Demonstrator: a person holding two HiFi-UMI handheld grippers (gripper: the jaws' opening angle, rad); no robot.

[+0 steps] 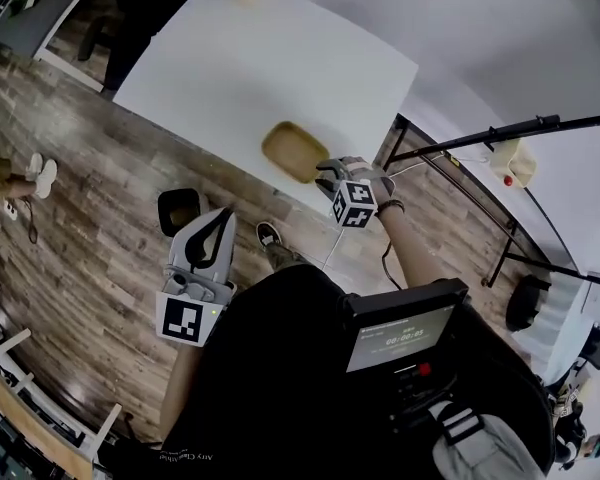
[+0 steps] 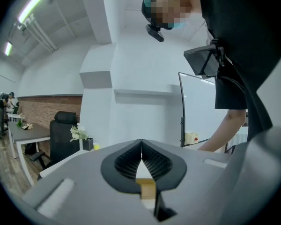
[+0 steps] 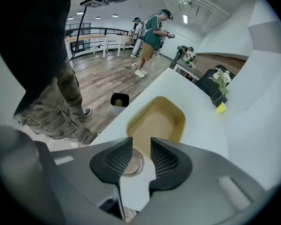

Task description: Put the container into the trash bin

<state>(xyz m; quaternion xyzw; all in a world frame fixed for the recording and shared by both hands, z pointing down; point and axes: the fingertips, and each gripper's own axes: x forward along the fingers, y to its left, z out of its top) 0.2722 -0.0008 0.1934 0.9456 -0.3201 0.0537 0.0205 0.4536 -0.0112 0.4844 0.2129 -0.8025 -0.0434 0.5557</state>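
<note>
Right hand-held gripper (image 3: 141, 146) hangs tilted down over the near edge of the white table (image 1: 280, 58), its jaws parted with nothing pinched. The tan container (image 3: 157, 121) lies open side up on the table at the gripper's 12 o'clock, just beyond the tips. A round clear disc (image 3: 131, 164) sits below the gap; what it is I cannot tell. By my reading the step in hand is the reach for the container, with no grasp made yet. Next the jaws should straddle the container's near rim and close on that thin wall. The container then has to be carried off the table edge to the black trash bin (image 3: 119, 102), which stands on the wood floor at about 8 o'clock of the container in the head view. Left hand-held gripper (image 2: 141, 143) has its tips together, holds nothing, and sits low beside the person. No brand or label shows on the container or the bin. Digits glow on the chest screen (image 1: 400, 336) but are too blurred to read.
</note>
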